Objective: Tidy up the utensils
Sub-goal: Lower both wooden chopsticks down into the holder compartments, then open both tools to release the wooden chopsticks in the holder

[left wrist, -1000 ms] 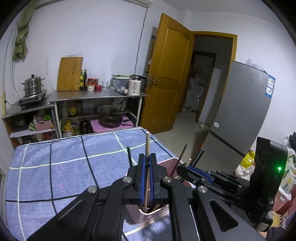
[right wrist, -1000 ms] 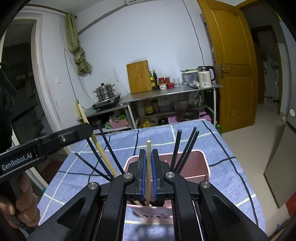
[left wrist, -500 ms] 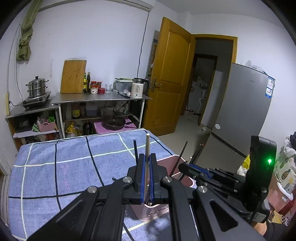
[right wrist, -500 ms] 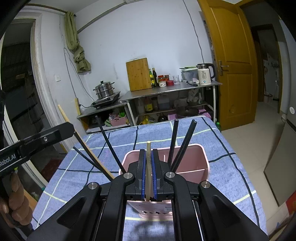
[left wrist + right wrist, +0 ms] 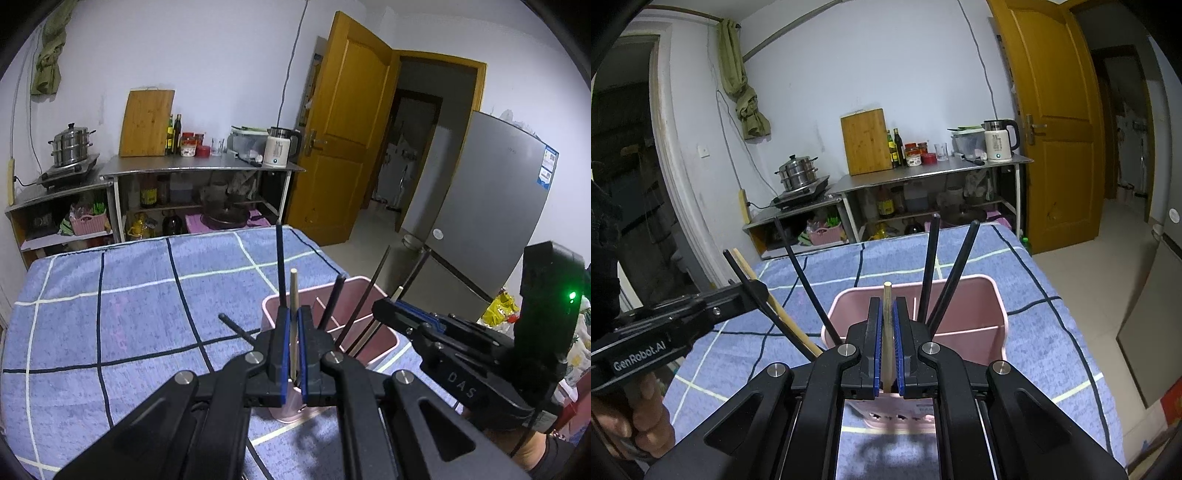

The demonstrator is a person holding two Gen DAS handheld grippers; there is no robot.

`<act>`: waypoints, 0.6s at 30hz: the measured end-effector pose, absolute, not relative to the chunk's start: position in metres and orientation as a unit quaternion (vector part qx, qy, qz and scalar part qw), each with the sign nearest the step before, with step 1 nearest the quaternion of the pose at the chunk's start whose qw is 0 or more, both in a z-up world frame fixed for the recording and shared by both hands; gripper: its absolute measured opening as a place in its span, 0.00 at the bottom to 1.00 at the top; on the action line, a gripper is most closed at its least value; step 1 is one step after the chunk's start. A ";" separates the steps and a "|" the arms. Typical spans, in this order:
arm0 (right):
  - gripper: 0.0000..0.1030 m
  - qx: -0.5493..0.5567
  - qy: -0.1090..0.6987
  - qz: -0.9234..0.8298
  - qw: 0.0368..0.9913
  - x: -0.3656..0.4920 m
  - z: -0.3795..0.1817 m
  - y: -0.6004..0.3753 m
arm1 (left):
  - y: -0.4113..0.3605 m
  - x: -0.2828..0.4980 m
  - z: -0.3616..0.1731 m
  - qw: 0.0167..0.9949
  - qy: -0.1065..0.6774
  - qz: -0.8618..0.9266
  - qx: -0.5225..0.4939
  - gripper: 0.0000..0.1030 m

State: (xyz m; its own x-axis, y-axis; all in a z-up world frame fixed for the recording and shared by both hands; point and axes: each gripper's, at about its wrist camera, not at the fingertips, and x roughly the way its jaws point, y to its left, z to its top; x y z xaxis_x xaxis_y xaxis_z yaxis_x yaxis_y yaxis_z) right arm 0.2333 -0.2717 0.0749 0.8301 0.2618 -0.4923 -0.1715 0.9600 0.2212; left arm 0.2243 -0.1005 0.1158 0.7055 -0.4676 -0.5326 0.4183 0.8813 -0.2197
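A pink utensil basket [image 5: 369, 291] [image 5: 964, 284] stands on the blue checked cloth, with several black chopsticks [image 5: 932, 266] [image 5: 279, 266] leaning in it. My left gripper [image 5: 293, 314] is shut on a wooden chopstick [image 5: 293, 284], held upright over the basket's near left corner. In the right wrist view that gripper [image 5: 757, 290] comes in from the left, its wooden chopstick [image 5: 783, 317] slanting toward the basket. My right gripper [image 5: 886, 306] is shut on a second wooden chopstick [image 5: 887, 290], upright over the basket's near side. It also shows at the right in the left wrist view [image 5: 382, 306].
The blue checked cloth [image 5: 129, 295] covers the table around the basket. Behind stands a steel shelf [image 5: 934, 170] with a kettle, bottles, a cutting board and a pot. A grey fridge [image 5: 491, 206] and a wooden door [image 5: 343, 129] are to the right.
My left gripper has sunk toward the basket with its wooden chopstick. The right gripper has stayed almost still over the basket.
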 end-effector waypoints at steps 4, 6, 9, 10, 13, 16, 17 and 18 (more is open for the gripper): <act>0.06 0.085 0.277 0.112 0.950 0.235 0.071 -0.271 | -0.101 0.226 0.108 0.919 0.310 -0.241 -0.044 0.05; 0.06 0.085 0.280 0.110 0.950 0.235 0.070 -0.272 | -0.100 0.225 0.108 0.918 0.310 -0.244 -0.046 0.05; 0.09 0.084 0.278 0.101 0.951 0.234 0.073 -0.273 | -0.099 0.222 0.110 0.919 0.307 -0.244 -0.044 0.05; 0.10 0.083 0.275 0.101 0.952 0.232 0.075 -0.273 | -0.099 0.221 0.112 0.919 0.305 -0.245 -0.044 0.05; 0.15 0.079 0.266 0.100 0.955 0.228 0.082 -0.271 | -0.096 0.217 0.117 0.921 0.298 -0.246 -0.049 0.05; 0.16 0.075 0.256 0.102 0.958 0.222 0.089 -0.269 | -0.093 0.211 0.123 0.923 0.291 -0.247 -0.052 0.05; 0.16 0.073 0.253 0.102 0.959 0.219 0.092 -0.269 | -0.091 0.209 0.126 0.924 0.288 -0.248 -0.052 0.05; 0.16 0.071 0.249 0.101 0.960 0.217 0.095 -0.268 | -0.090 0.207 0.128 0.925 0.284 -0.247 -0.053 0.05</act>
